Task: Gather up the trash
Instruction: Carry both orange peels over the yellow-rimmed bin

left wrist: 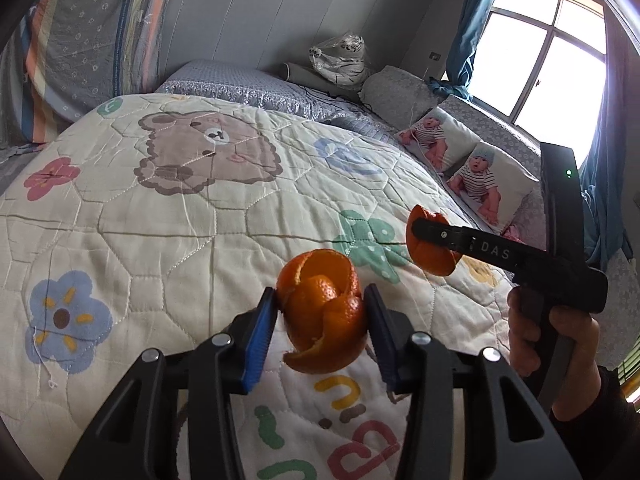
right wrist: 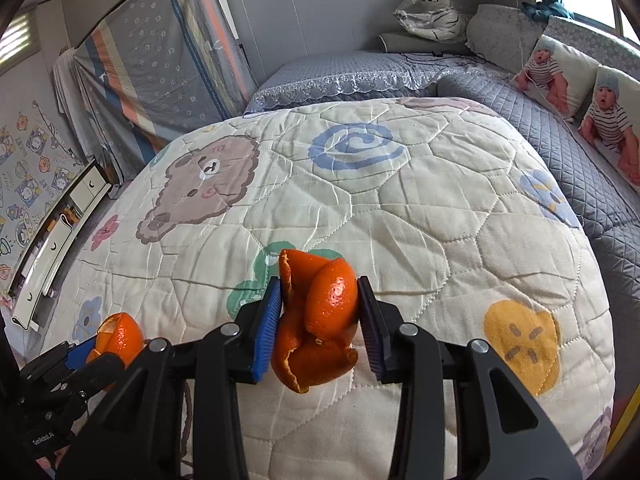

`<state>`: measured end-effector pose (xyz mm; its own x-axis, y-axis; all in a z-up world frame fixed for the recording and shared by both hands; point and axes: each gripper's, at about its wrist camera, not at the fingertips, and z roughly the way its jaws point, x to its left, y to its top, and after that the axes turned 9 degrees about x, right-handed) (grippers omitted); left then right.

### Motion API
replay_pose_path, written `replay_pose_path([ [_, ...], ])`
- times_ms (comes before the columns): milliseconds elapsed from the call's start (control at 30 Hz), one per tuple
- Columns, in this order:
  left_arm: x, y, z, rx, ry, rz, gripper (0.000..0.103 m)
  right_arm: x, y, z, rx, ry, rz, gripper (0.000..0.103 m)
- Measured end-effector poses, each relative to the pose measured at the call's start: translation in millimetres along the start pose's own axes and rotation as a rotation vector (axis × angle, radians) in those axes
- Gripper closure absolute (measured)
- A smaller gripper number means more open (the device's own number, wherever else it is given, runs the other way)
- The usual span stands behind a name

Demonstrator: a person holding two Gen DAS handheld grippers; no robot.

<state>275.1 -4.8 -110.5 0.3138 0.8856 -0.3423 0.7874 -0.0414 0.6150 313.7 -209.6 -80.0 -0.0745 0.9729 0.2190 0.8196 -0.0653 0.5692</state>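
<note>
My left gripper (left wrist: pixel 322 312) is shut on a curled orange peel (left wrist: pixel 324 312) and holds it above the cream quilt (left wrist: pixel 160 232). My right gripper (right wrist: pixel 320 312) is shut on a second orange peel (right wrist: pixel 316 320), also lifted above the quilt (right wrist: pixel 400 220). In the left wrist view the right gripper (left wrist: pixel 420 228) shows at the right with its peel (left wrist: pixel 432 256), held by a hand (left wrist: pixel 560 340). In the right wrist view the left gripper (right wrist: pixel 96 348) with its peel (right wrist: pixel 120 338) shows at the lower left.
The quilt with a bear print (left wrist: pixel 208 152) covers a grey bed (right wrist: pixel 600 208). Baby-photo pillows (left wrist: pixel 460 164) and a bagged tiger plush (left wrist: pixel 340 60) lie at the far side by a window (left wrist: pixel 540 56). A white drawer unit (right wrist: pixel 60 236) stands to the left.
</note>
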Motion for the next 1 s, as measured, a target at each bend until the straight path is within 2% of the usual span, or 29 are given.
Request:
replay_pose_path([
  [233, -29, 9, -28, -0.058, 0.034, 0.055, 0.061, -10, 1, -31, -0.048, 0.000, 0.008, 0.067],
  [467, -79, 16, -48, -0.099, 0.016, 0.141, 0.061, -34, -7, -71, -0.094, -0.035, 0.025, 0.067],
  [700, -134, 17, -53, -0.105, -0.038, 0.231, 0.061, -79, -27, -117, -0.144, -0.085, 0.081, 0.067],
  [1000, -207, 12, -41, -0.089, -0.123, 0.344, 0.061, -145, -63, -173, -0.212, -0.167, 0.189, 0.067],
])
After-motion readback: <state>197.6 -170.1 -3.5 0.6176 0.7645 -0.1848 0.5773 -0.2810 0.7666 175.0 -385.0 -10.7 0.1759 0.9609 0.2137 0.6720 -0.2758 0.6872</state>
